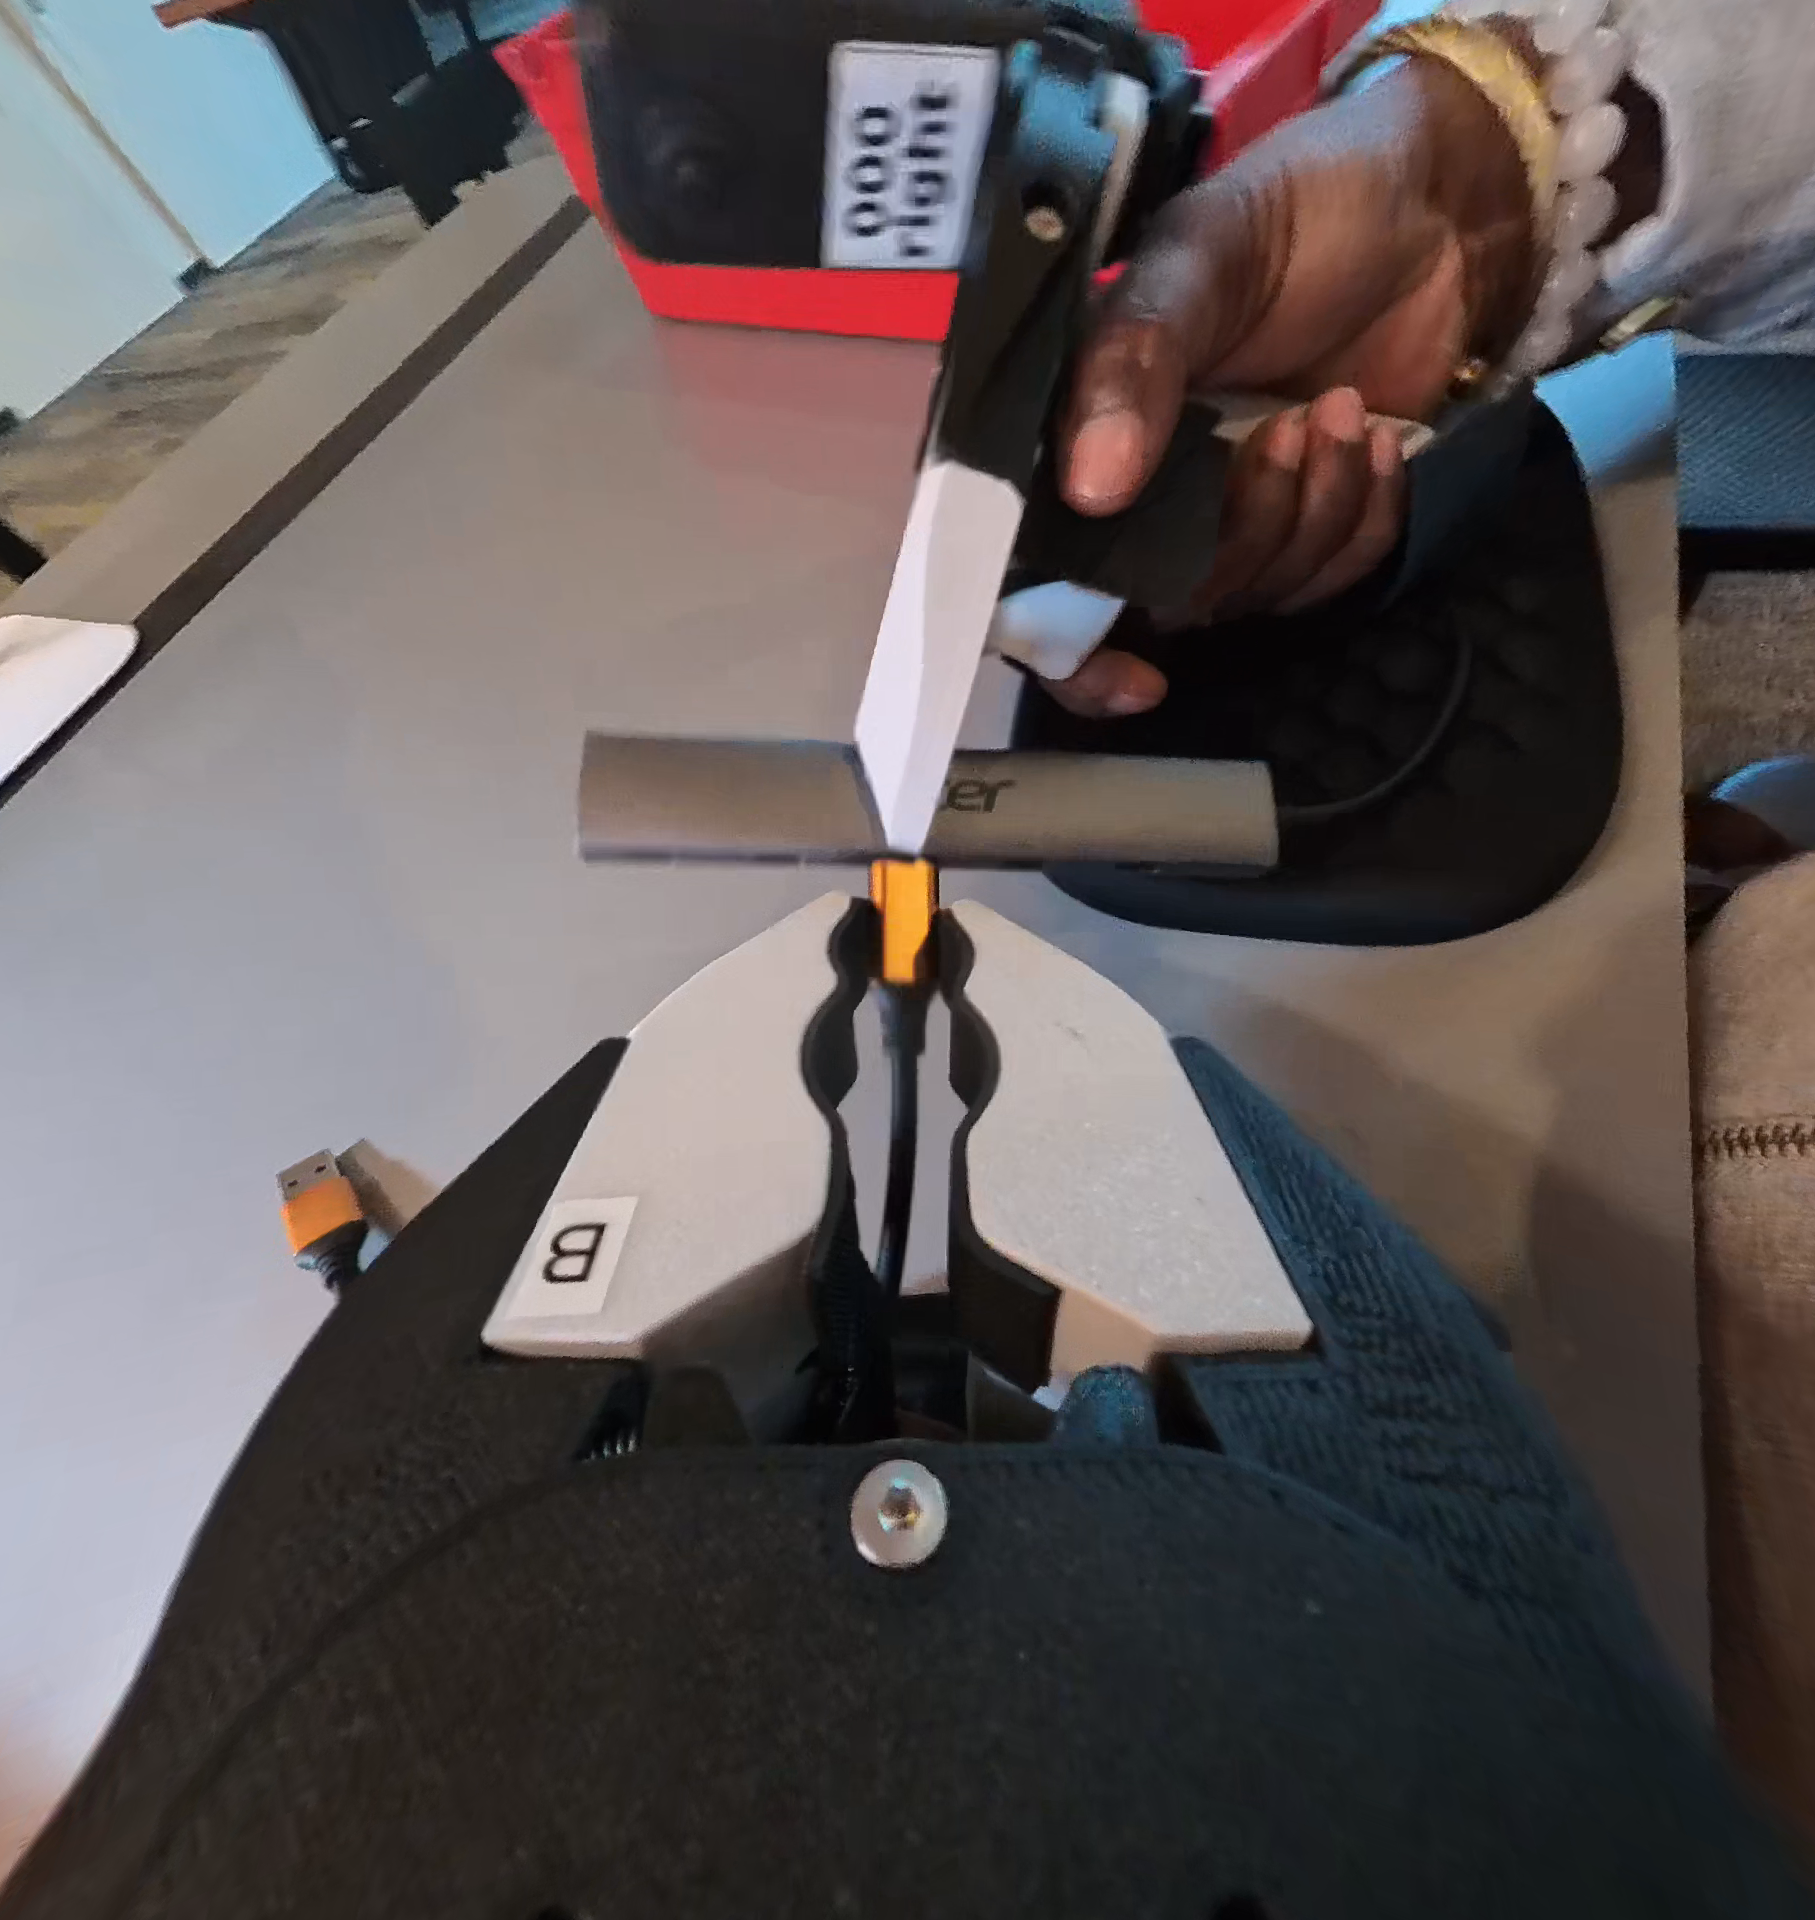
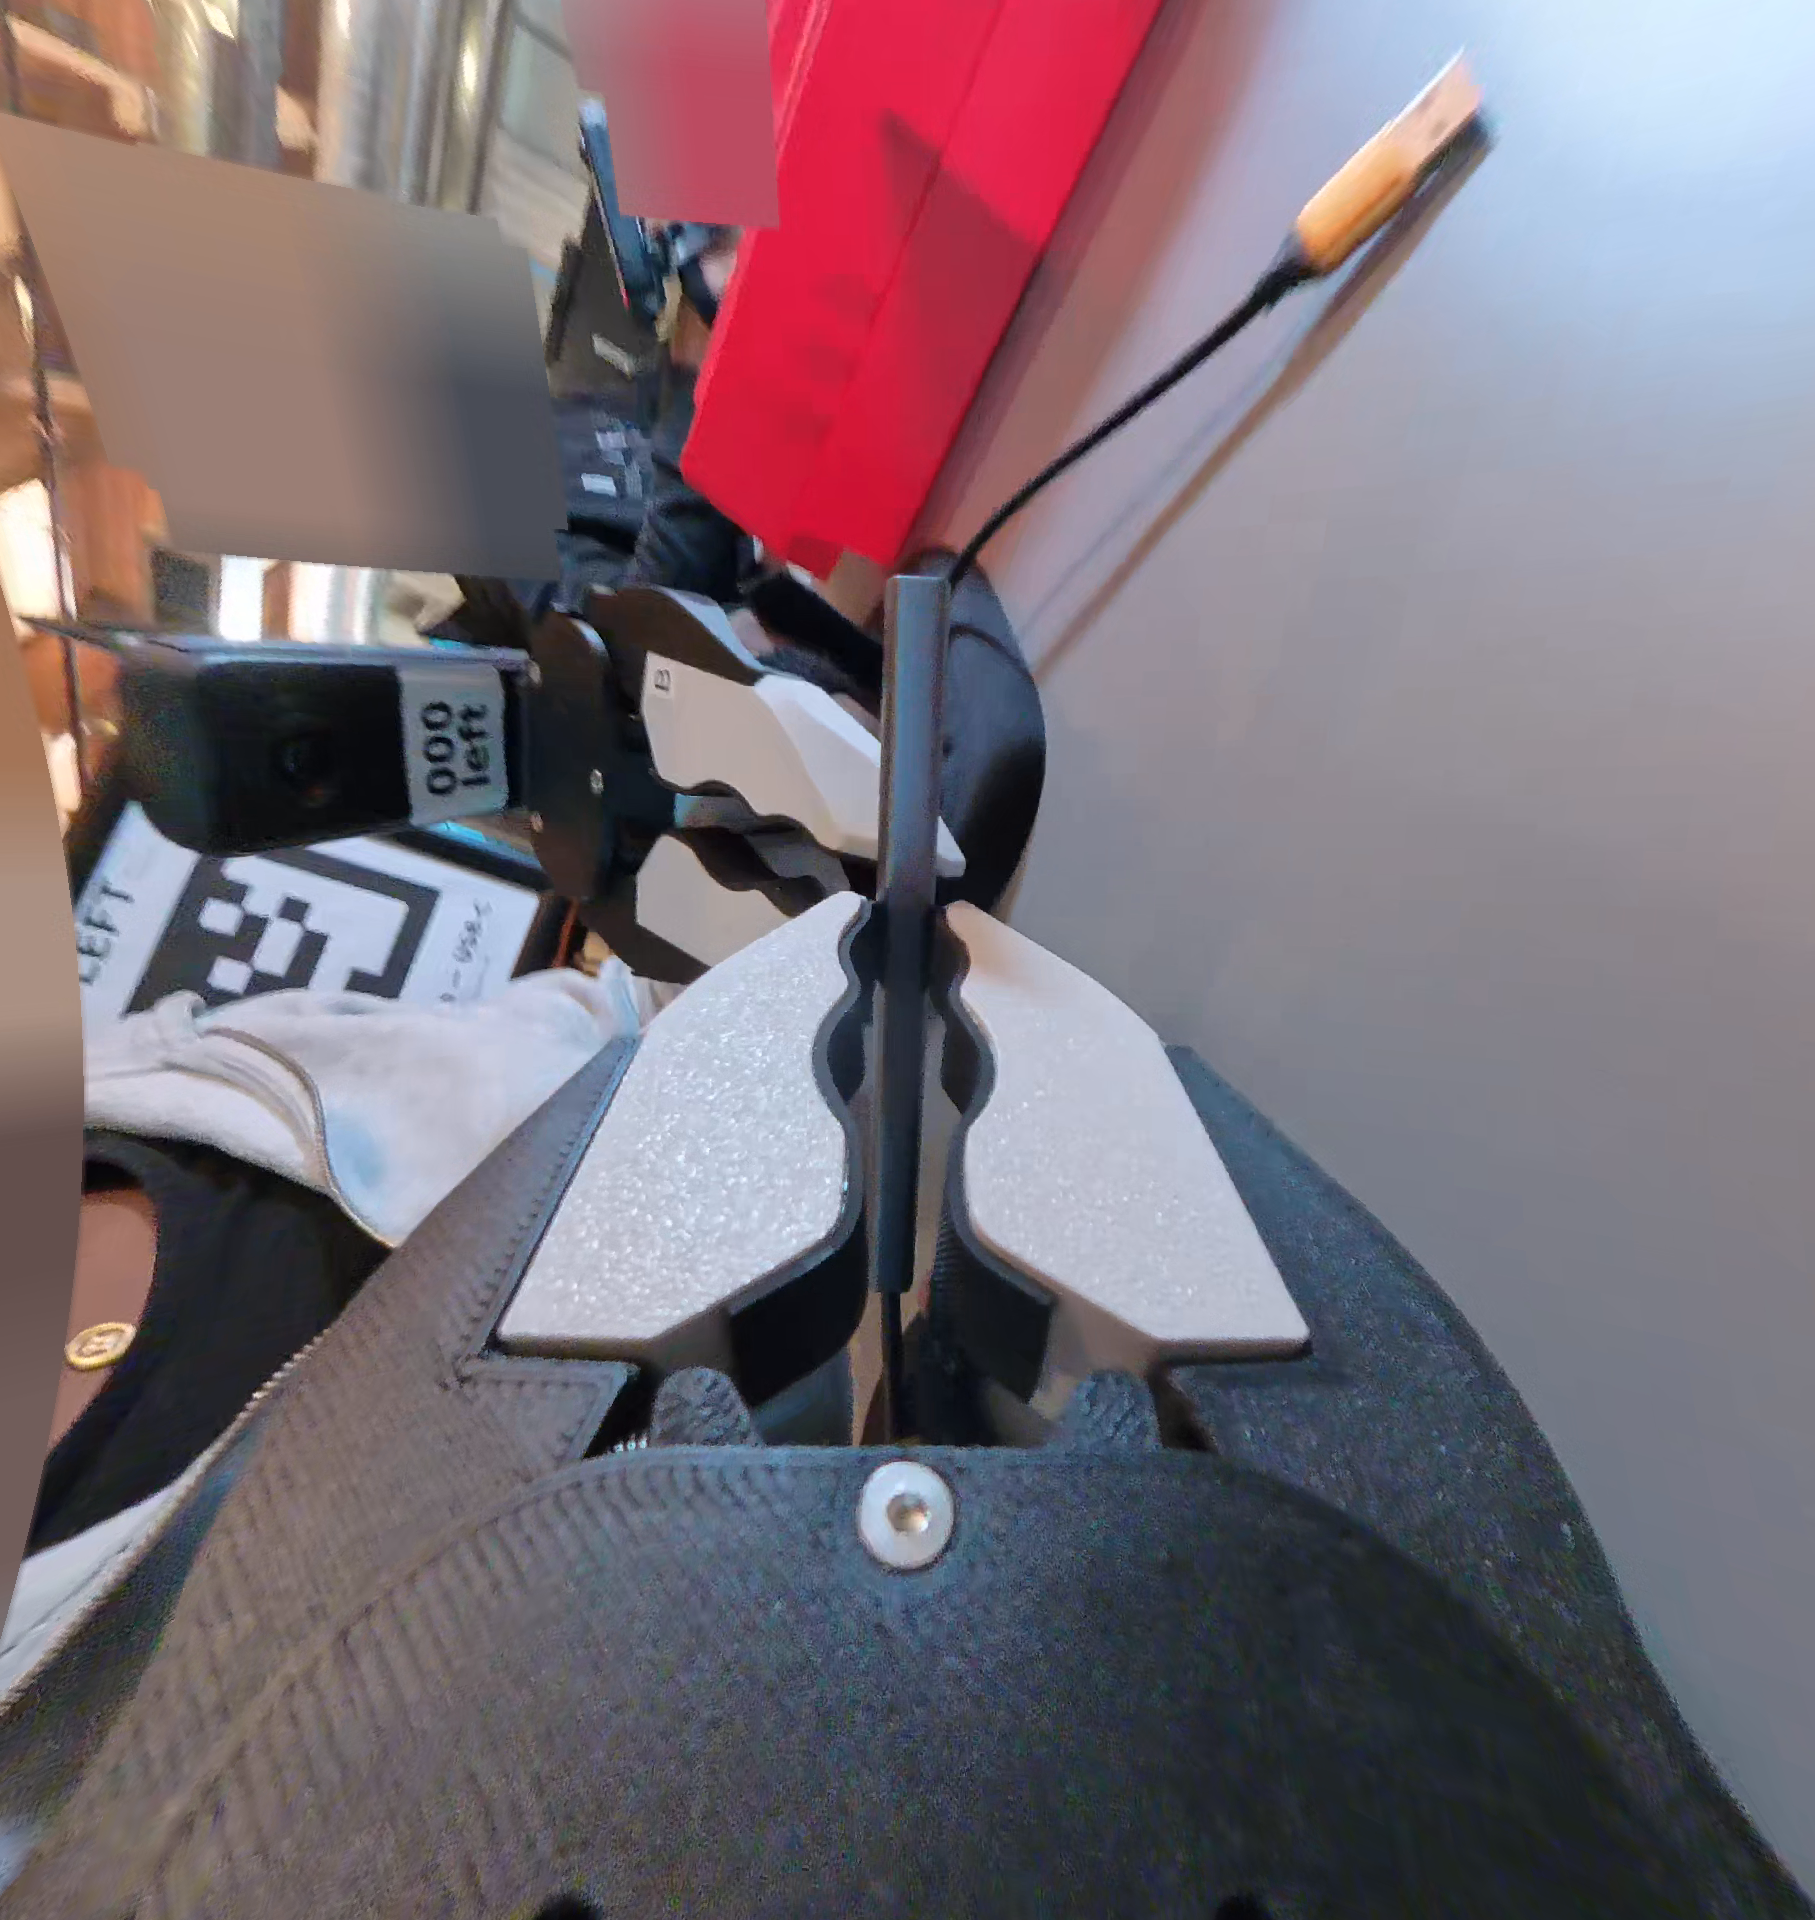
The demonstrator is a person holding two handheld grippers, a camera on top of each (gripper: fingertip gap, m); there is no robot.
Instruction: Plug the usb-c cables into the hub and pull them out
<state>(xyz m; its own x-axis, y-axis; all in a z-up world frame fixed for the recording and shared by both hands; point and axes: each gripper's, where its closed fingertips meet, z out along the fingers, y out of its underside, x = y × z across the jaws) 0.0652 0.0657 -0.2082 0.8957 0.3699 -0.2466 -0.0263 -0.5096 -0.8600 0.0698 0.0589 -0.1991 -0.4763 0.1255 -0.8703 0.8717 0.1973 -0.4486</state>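
At hub [image 1: 737, 795]: left gripper [image 1: 901, 925] clamps orange plug [image 1: 903, 920]; right gripper [image 2: 908, 935] pinches hub.

Left tongs [image 1: 901, 914]: nearly closed, both fingers pinching the orange plug [image 1: 903, 925] at their tips; pointing level and forward over the counter [image 1: 363, 727].
Left tongs, from the right wrist view [image 2: 913, 831]: coming in from the side, white fingers reaching to the hub [image 2: 913, 748].
Right tongs [image 2: 908, 925]: nearly closed, fingers clamped on the hub's thin edges, hub running lengthwise between them.
Right tongs, from the left wrist view [image 1: 898, 821]: tilted steeply down, white tip on the hub [image 1: 737, 795].
Right hand [image 1: 1287, 343]: wrapped around the handle, index finger extended along it.
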